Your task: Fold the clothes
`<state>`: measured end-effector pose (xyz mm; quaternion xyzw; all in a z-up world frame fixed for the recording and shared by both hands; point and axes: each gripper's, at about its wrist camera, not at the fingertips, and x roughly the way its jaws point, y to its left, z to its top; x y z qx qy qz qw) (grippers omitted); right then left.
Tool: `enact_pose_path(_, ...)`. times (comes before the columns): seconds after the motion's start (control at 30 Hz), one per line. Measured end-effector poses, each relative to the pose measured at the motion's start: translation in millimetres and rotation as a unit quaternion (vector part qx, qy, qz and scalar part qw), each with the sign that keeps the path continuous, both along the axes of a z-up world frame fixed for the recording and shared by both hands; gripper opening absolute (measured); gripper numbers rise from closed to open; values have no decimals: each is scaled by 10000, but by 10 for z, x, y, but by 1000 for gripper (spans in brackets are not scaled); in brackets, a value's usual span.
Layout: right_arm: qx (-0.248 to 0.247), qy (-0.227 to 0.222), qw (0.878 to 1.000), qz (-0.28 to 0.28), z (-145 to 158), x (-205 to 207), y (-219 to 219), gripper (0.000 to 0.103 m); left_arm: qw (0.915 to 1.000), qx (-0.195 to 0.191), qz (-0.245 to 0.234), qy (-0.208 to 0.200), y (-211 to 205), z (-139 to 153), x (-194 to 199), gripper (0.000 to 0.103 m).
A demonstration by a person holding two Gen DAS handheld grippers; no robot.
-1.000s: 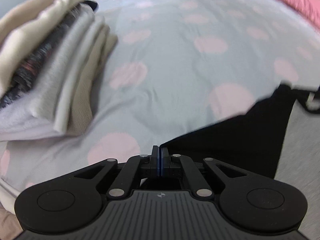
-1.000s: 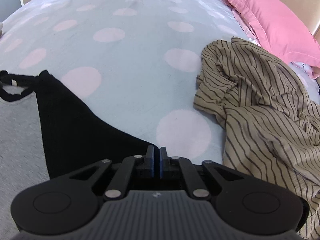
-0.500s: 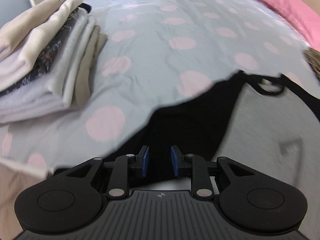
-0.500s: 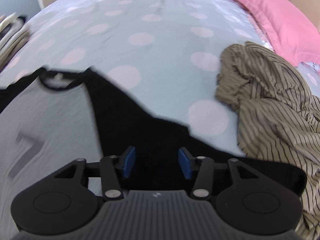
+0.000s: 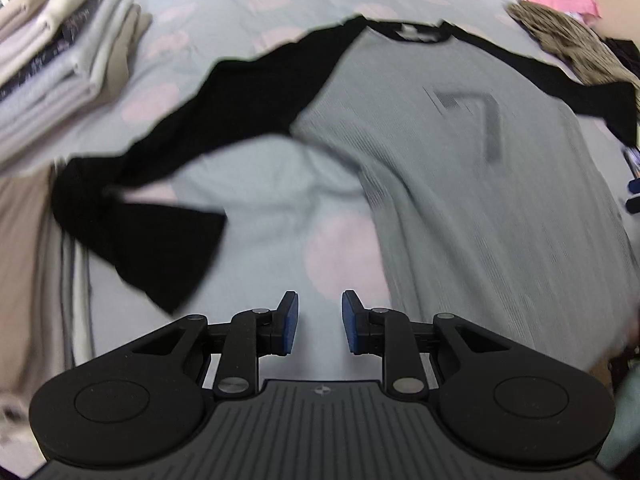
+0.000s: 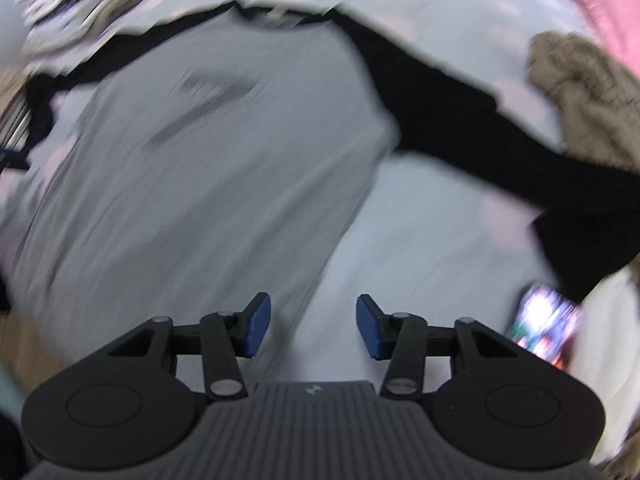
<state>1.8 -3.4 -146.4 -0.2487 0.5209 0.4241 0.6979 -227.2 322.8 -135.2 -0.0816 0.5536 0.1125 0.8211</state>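
A grey T-shirt with black sleeves and a black collar (image 5: 460,168) lies spread flat on the dotted bedsheet (image 5: 248,196), collar at the far side. Its left sleeve (image 5: 152,208) is bent back near the bed edge. My left gripper (image 5: 316,318) is open and empty, above the sheet just left of the shirt's body. In the right wrist view the same shirt (image 6: 200,168) fills the left, its right sleeve (image 6: 500,148) stretching right. My right gripper (image 6: 312,320) is open and empty over the shirt's lower right edge.
A stack of folded clothes (image 5: 56,60) sits at the far left of the bed. A crumpled striped brown garment (image 6: 580,92) lies at the right by a pink pillow (image 6: 592,8). A phone (image 6: 548,328) lies near the bed's right edge.
Both grippers were shut on the black sleeves, then opened and let go. Both have pulled back toward the near side, so the whole shirt now shows.
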Motion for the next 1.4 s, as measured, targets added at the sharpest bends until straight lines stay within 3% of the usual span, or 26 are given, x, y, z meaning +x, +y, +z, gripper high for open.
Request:
enact_pose_path(0.2, -199, 579, 9980, 124, -172, -385, -198, 48, 9980, -243, -461, 368, -327, -100, -384, 22)
enact_pose_path(0.37, -561, 1081, 9925, 124, -296, -582, -299, 48, 9910, -421, -954, 838, -651, -229, -567, 22)
enact_pose_path(0.5, -869, 1661, 9822, -70, -444, -618, -330, 48, 9849, -274, -1233, 1184, -829, -373, -577, 22)
enact_pose_path(0.7, -1199, 1779, 9766, -145, -679, -653, -289, 44, 9852, -331, -1080, 1289, -804, -474, -496, 22)
enact_pose_path(0.73, -1224, 1780, 9763, -136, -698, -666, -284, 40, 9855, -349, -1054, 1282, -799, -473, -501, 22)
enact_pose_path(0.8, -1274, 1784, 9756, -117, -736, -692, -275, 18, 9861, -389, -1005, 1263, -788, -468, -512, 21)
enact_pose_path(0.83, -1300, 1786, 9752, -108, -755, -705, -270, 12, 9864, -433, -989, 1235, -785, -460, -524, 13)
enact_pose_path(0.87, -1325, 1787, 9749, -99, -774, -718, -265, 11, 9867, -478, -970, 1211, -781, -452, -535, 6)
enact_pose_path(0.93, -1343, 1789, 9746, -74, -726, -739, -277, 10, 9870, -564, -911, 1201, -778, -436, -552, 4)
enact_pose_path(1.23, -1526, 1629, 9738, 427, -203, -784, -327, 7, 9825, -997, -857, 1321, -613, -26, -637, 2)
enact_pose_path(1.4, -2095, 1418, 9639, 828, -102, -838, -412, 1, 9790, -1221, -785, 1429, -489, 148, -694, 2)
